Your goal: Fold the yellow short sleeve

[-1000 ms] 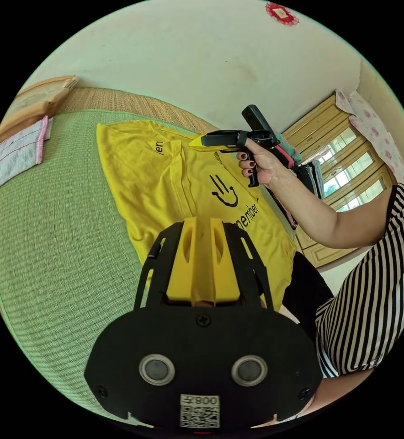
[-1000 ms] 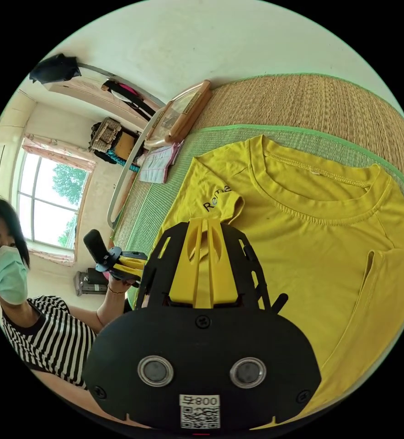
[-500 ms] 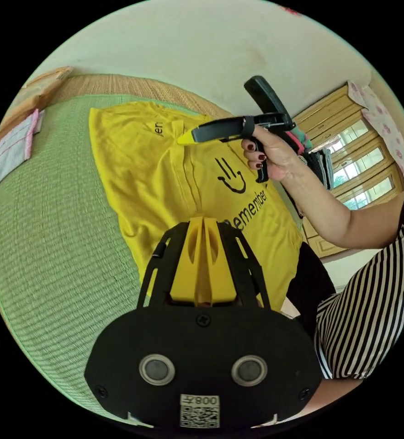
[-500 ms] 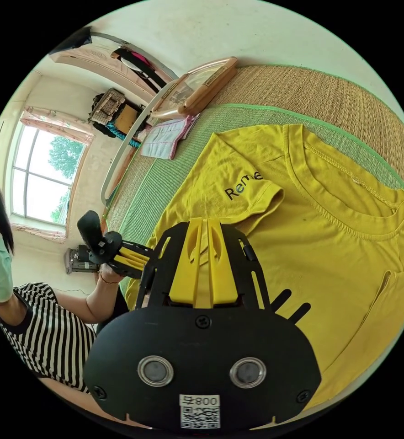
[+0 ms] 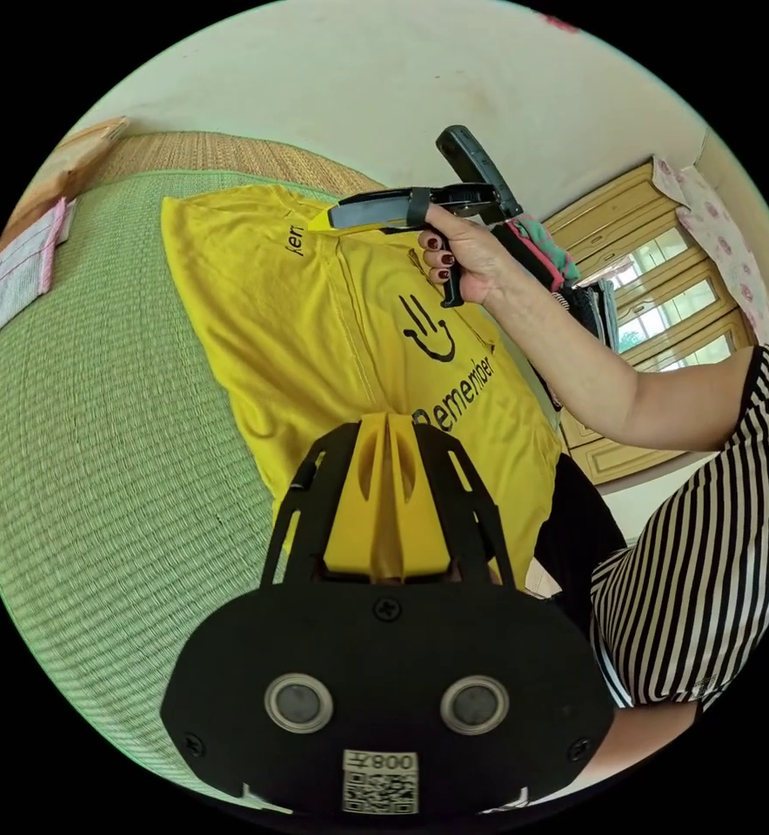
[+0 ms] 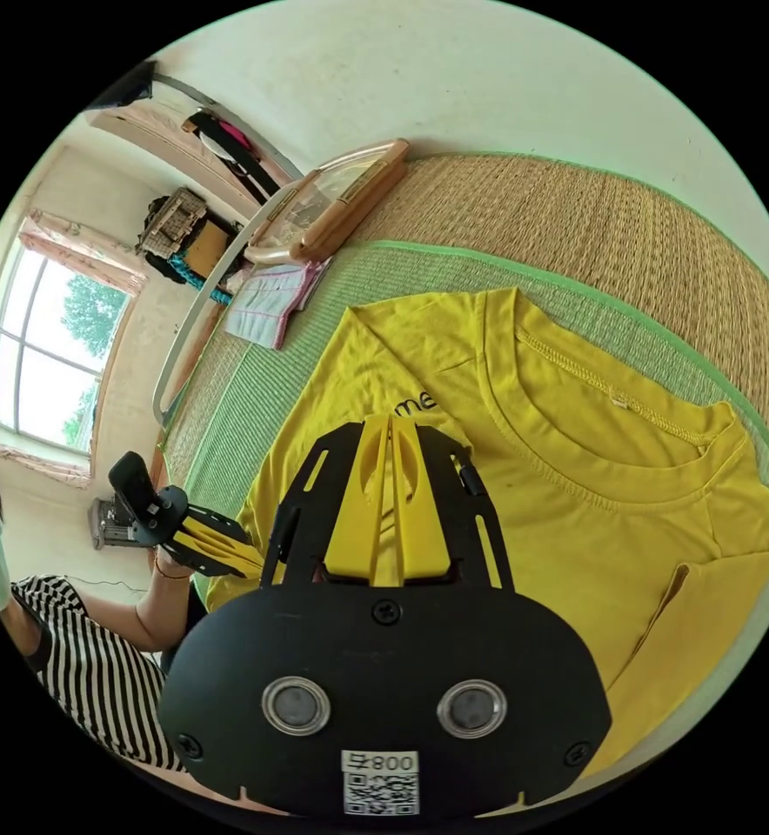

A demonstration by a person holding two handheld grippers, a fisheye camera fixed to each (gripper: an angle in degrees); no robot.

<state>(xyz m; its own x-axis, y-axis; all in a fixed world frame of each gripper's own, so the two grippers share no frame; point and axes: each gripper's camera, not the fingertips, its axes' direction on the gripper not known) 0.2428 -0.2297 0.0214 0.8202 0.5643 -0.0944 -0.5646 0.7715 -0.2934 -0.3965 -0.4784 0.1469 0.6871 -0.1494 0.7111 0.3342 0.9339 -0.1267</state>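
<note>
Tongs first: my left tongs [image 5: 391, 435] sit pressed together with nothing between them, poised above the hem end of the yellow short sleeve [image 5: 315, 322]. My right tongs [image 6: 391, 439] are likewise closed and empty, near the collar [image 6: 593, 435]. The shirt lies flat on the green mat [image 5: 97, 452], one side already turned in over its printed front. I judge the first lengthwise fold is done; next I must part both tongs and pinch the opposite edge. Beyond the shirt lies a pink-edged cloth [image 6: 267, 304].
</note>
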